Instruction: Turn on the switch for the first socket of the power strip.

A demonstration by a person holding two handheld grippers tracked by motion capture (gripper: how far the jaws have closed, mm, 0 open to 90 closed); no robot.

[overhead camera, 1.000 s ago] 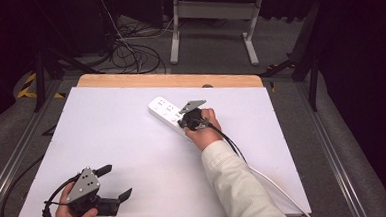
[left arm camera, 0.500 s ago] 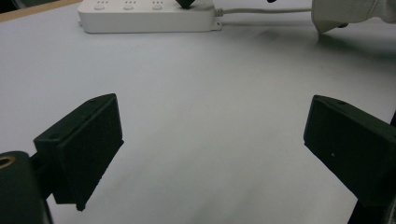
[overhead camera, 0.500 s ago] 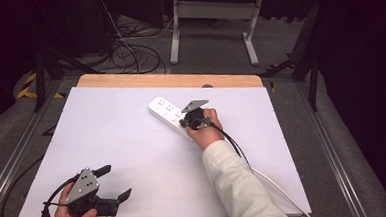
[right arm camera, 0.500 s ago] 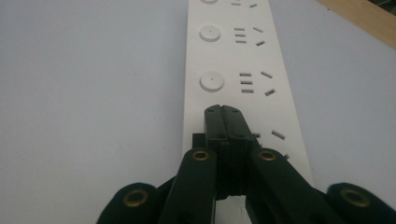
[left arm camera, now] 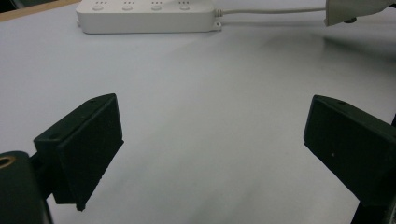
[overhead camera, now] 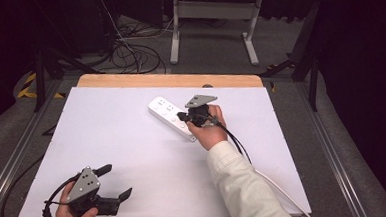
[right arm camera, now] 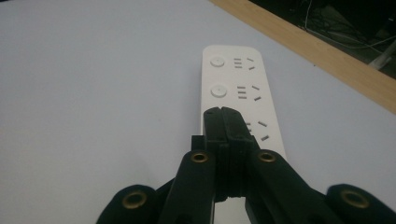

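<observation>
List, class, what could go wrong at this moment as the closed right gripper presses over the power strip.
1. The right gripper, jaws shut, sits over a button on the power strip; it might slip off onto the sockets.
2. Nothing braces the strip: the left gripper is open, far away, so a push may slide it across the white table.

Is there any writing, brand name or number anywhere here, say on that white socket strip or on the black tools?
No readable text anywhere.
Power strip: round buttons and socket slots, no printed words or numbers visible.
Right gripper, jaws shut over the strip: plain black with brass screw holes, no label.
Left gripper, jaws open: plain black, no marking.
Table: blank white surface.
</observation>
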